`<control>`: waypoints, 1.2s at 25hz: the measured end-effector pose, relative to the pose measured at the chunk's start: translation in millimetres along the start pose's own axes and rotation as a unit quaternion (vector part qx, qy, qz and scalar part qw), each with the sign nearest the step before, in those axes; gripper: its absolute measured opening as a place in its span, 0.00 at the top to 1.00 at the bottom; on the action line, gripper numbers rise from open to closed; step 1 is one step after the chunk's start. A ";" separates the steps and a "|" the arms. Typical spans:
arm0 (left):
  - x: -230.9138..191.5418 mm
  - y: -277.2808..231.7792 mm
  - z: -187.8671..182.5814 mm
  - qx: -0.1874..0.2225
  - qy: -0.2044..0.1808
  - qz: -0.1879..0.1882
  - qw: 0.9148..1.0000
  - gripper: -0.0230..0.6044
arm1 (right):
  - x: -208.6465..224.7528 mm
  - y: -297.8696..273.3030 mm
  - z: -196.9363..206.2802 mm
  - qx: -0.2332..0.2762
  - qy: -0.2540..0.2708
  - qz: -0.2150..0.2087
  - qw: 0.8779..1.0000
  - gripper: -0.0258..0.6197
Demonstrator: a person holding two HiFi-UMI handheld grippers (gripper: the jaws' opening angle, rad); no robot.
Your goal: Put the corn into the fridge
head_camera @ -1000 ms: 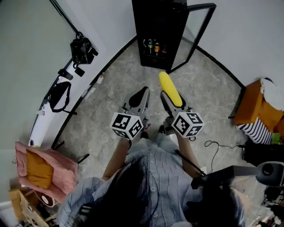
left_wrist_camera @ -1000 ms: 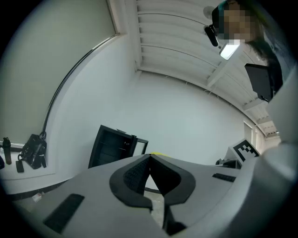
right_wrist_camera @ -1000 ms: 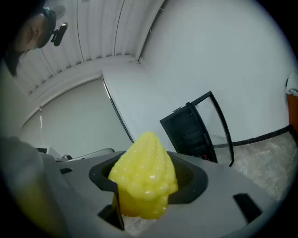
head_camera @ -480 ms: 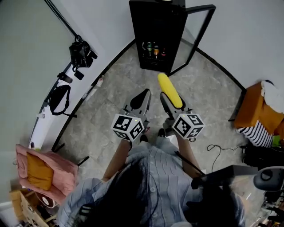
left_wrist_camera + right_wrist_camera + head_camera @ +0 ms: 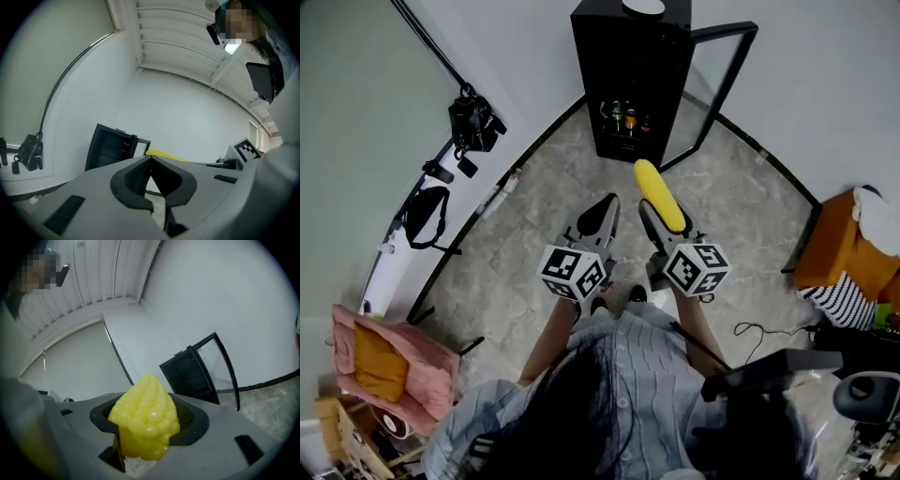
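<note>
The stone-pattern floor (image 5: pixel 534 225) filled the middle of the head view. At the top centre stood the black fridge (image 5: pixel 630 80), its glass door (image 5: pixel 722 84) swung open toward the upper right. Over the last 1 s the fridge had slid lower in that frame: its top edge, cut off before, was now fully in view. The floor between it and the grippers had narrowed. From this I judged that the person (image 5: pixel 619 394) at the bottom centre had been walking toward it, so the carry was well along but the placing was not yet begun.

The 2 grippers had kept their pose side by side in the centre of the frame, both aimed at the open fridge. The left gripper (image 5: pixel 602 208) had its jaws pressed together with nothing between them. Its own view showed the pads meeting at centre bottom (image 5: pixel 151 161), with the dark fridge (image 5: pixel 108 149) to the left of them.

The right gripper (image 5: pixel 654 217) was clamped on the corn (image 5: pixel 659 193), which pointed forward, its tip just short of the fridge's foot in the picture. In the right gripper view the yellow cob (image 5: pixel 144 420) sat firmly between the jaws, its tip toward the camera and unchanged in the grip.

Small bottles (image 5: pixel 628 119) stood on a low shelf inside, and which shelf had room I could not tell.
</note>
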State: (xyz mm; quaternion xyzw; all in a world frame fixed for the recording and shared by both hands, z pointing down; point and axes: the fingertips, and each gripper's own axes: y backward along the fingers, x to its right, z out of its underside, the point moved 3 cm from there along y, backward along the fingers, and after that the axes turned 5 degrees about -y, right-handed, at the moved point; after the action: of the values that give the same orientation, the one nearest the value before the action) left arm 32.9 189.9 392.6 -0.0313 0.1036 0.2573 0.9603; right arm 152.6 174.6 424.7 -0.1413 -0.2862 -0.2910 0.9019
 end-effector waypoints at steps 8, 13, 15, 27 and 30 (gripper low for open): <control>11.7 -36.2 4.9 0.001 -0.004 -0.009 1.000 0.95 | 31.8 -5.2 -19.7 -0.011 0.013 -0.011 1.000 0.55; 17.6 -46.7 9.6 -0.001 -0.006 -0.019 1.000 0.95 | 46.6 -5.8 -23.9 -0.020 0.011 -0.020 1.000 0.55; 17.5 -51.0 10.9 -0.004 -0.006 -0.022 1.000 0.95 | 50.9 -8.4 -24.8 -0.023 0.008 -0.023 0.999 0.55; -6.7 -66.0 13.9 -0.016 0.003 -0.041 0.999 0.95 | 63.8 -40.0 -22.0 -0.040 -0.012 -0.028 0.999 0.55; -20.9 -75.3 14.1 -0.017 0.006 -0.040 0.999 0.95 | 67.0 -55.4 -22.6 -0.042 -0.014 -0.025 0.999 0.55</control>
State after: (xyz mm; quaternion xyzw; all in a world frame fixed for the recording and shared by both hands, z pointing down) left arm 55.5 116.1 411.3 -0.0529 0.1035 0.2204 0.9685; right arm 173.5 91.5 451.7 -0.1761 -0.2896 -0.3236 0.8834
